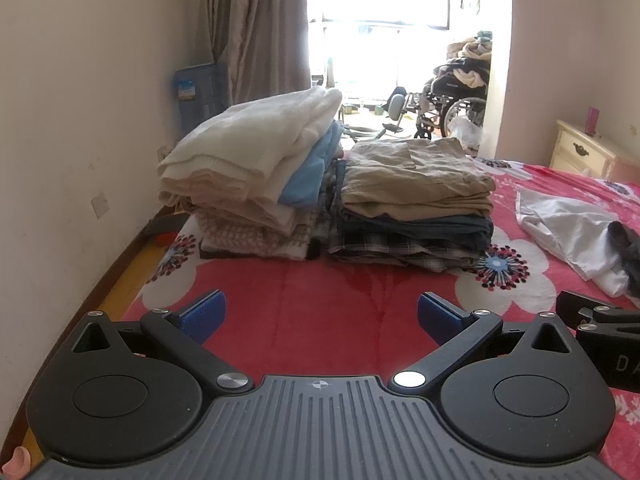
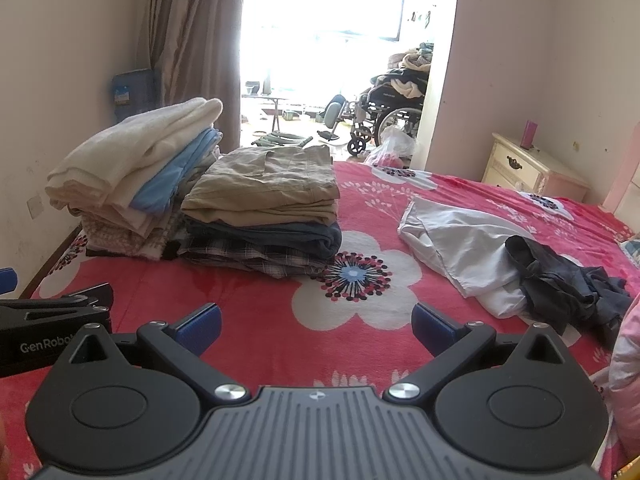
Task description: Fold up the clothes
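Two stacks of folded clothes stand at the far side of the red flowered bed. A cream sweater tops the left stack; khaki trousers top the right one. An unfolded pale grey garment lies crumpled to the right, with a dark garment partly over it. My left gripper hovers open over bare blanket in front of the stacks. My right gripper is open too, holding nothing, beside the left one and nearer the loose garments.
A wall runs close along the left, with a strip of floor beside the bed. Beyond the bed stand a curtain, a wheelchair piled with clothes and a cream nightstand. Pink fabric sits at the right edge.
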A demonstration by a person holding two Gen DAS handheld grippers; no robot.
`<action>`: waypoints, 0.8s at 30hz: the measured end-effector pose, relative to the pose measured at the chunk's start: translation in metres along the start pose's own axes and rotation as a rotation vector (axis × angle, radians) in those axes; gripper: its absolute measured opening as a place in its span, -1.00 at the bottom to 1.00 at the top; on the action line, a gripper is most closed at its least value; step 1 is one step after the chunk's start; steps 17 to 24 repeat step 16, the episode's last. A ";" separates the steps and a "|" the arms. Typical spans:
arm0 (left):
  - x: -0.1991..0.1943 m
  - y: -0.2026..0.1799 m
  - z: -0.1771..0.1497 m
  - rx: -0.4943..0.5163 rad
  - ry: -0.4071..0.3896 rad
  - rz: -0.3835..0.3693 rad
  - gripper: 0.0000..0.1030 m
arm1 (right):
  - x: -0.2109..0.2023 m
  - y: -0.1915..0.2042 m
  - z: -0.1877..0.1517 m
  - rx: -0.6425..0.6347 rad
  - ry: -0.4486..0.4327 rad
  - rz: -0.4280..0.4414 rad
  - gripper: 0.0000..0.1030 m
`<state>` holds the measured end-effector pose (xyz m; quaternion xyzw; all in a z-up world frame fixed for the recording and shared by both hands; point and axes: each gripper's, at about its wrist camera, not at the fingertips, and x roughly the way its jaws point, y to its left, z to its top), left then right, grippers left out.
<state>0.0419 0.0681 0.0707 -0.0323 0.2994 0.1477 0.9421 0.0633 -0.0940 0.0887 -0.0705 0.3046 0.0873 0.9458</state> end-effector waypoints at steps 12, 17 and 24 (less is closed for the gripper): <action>0.000 0.000 -0.001 0.001 0.003 0.003 1.00 | 0.001 0.003 -0.001 -0.009 0.002 0.002 1.00; 0.001 -0.001 -0.001 0.002 0.005 0.002 0.99 | 0.001 0.004 -0.002 -0.007 0.004 0.001 1.00; 0.001 -0.001 -0.001 0.002 0.005 0.002 0.99 | 0.001 0.004 -0.002 -0.007 0.004 0.001 1.00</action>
